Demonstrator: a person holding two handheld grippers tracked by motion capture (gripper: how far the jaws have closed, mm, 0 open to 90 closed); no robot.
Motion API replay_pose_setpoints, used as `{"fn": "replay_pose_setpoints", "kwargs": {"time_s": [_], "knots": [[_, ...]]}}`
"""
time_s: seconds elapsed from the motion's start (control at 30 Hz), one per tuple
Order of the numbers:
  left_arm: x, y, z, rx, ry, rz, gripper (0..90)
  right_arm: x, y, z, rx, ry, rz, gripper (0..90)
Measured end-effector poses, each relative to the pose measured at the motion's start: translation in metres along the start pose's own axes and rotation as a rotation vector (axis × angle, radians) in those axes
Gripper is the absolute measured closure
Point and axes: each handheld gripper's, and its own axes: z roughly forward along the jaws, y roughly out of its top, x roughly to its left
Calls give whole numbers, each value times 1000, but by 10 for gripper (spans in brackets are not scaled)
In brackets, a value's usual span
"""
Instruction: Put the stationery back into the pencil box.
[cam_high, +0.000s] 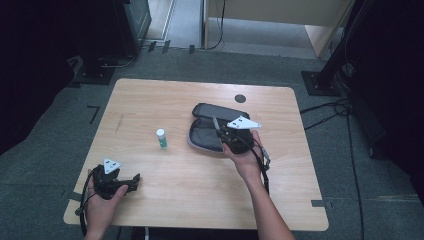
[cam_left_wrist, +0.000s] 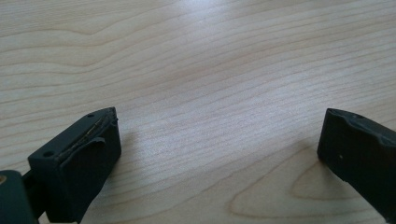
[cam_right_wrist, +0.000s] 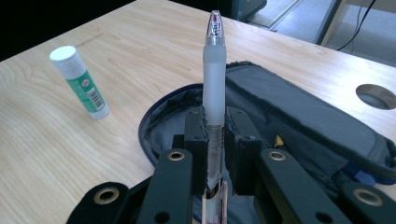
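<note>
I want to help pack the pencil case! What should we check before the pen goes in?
1. Pen held tight: ok, the right hand-held gripper is shut on its barrel.
2. Pencil case open: ok, it lies unzipped with its lid folded back.
3. Pen over the case: ok, the right gripper view has the open case right behind it.
4. Room inside the case: cannot tell, much of the inside is hidden by the jaws.
5. Glue stick out of the way: ok, it stands on the table beside the case, apart from it.
6. Left hand-held gripper free: ok, open, nothing between the jaws, far from the case.
</note>
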Motion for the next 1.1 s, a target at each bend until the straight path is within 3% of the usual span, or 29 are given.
{"fn": "replay_pose_setpoints", "kwargs": {"time_s": [0.47,0.67,1.1], "knots": [[0,0,0,0,0,0,0,-12,8,16,5,-20,-11,803],[0,0,0,0,0,0,0,-20,2,27,20,-53,-29,803],[0,0,0,0,0,0,0,-24,-11,41,80,-62,-69,802]]}}
